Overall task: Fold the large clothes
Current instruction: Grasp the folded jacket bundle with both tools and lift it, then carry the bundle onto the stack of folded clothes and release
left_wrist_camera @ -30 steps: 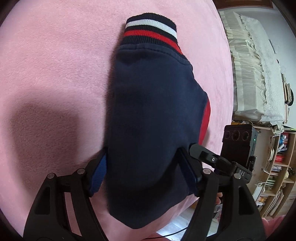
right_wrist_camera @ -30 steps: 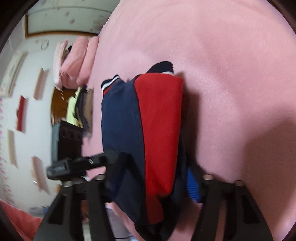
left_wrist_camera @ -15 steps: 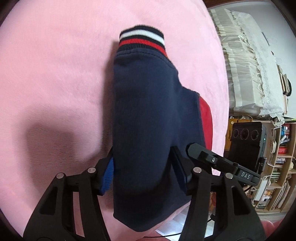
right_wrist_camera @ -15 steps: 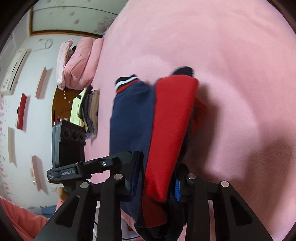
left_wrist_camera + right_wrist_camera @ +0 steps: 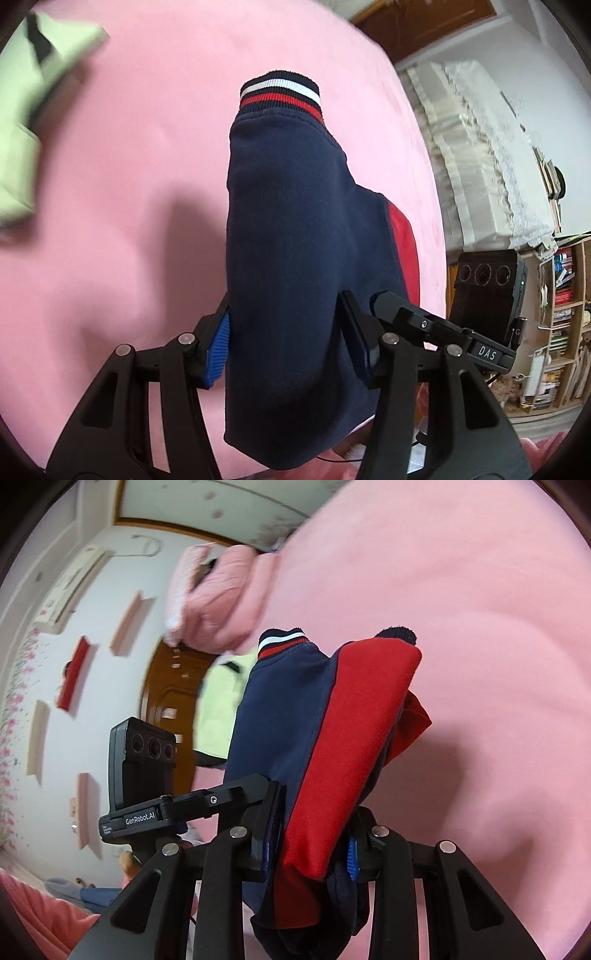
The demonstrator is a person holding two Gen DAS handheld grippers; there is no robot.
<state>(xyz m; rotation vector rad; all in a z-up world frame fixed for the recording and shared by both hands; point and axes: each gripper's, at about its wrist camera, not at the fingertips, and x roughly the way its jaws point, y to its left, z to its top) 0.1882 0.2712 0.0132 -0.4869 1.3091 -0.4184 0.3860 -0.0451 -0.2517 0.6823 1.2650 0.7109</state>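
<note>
A folded navy and red garment [image 5: 295,240] with a striped cuff [image 5: 280,94] hangs lifted above the pink bed [image 5: 129,184]. In the left wrist view my left gripper [image 5: 291,350] is shut on its navy side, blue pads pressing into the thick bundle from both flanks. In the right wrist view the same garment [image 5: 332,731] shows its red panel beside the navy one. My right gripper [image 5: 314,845] is shut on that end, the cloth bunched between the pads. The garment's lower edge droops below both grippers.
A pale green garment [image 5: 22,122] lies at the bed's far left, also the pale green garment [image 5: 221,701] behind the bundle. A pink quilt [image 5: 218,598] is stacked at the bed's end. A lace-covered pile [image 5: 491,166], bookshelves [image 5: 557,314] and a wooden door [image 5: 170,709] stand beyond.
Both grippers narrowed onto the folded garment and rose with it; the bed dropped away below. The pale green garment came into the left wrist view.
</note>
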